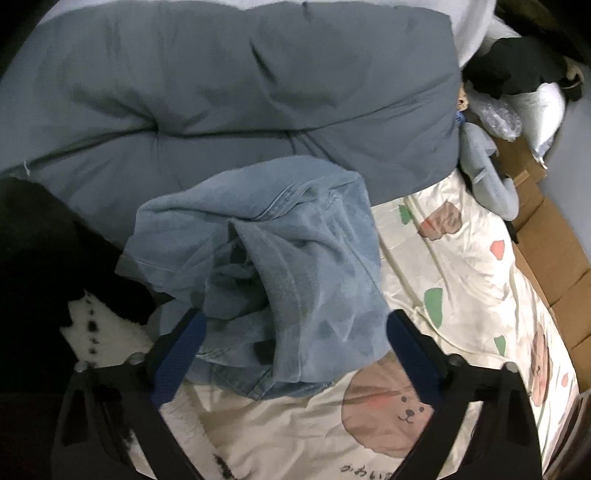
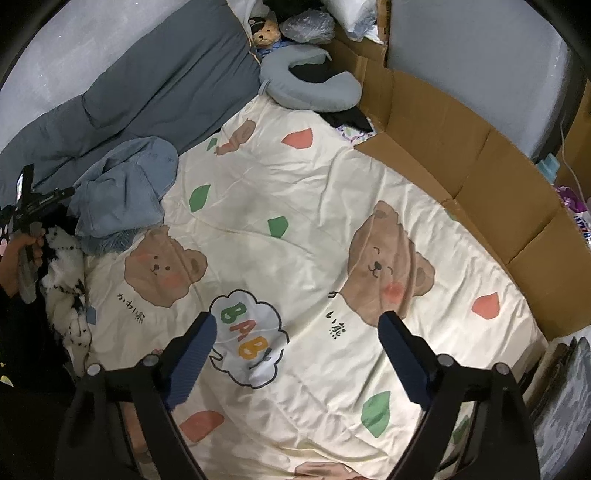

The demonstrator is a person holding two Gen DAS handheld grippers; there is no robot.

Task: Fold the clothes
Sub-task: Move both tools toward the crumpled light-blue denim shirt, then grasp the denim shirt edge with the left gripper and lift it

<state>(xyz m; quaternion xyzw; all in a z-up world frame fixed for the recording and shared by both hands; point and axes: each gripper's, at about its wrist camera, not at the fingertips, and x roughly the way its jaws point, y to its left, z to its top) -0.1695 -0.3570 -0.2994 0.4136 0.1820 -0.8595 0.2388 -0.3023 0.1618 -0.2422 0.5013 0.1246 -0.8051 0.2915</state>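
Observation:
A crumpled light-blue garment (image 1: 288, 258) lies in a heap on the cream bear-print sheet (image 1: 461, 266), partly over the edge of a grey duvet. My left gripper (image 1: 295, 321) stands open and straddles the near end of the heap, its blue pads on either side, apart from the cloth on the right. In the right wrist view the same garment (image 2: 125, 192) sits at the far left, with the left gripper (image 2: 37, 206) held by a hand beside it. My right gripper (image 2: 298, 321) is open over the bare sheet (image 2: 314, 192), nothing between its fingers.
A black-and-white fuzzy garment (image 1: 99, 332) lies left of the blue heap. The grey duvet (image 1: 221, 92) fills the far side. A grey neck pillow (image 2: 306, 88), a teddy bear (image 2: 264, 33) and plastic bags sit at the head. Cardboard walls (image 2: 461, 147) border the right side.

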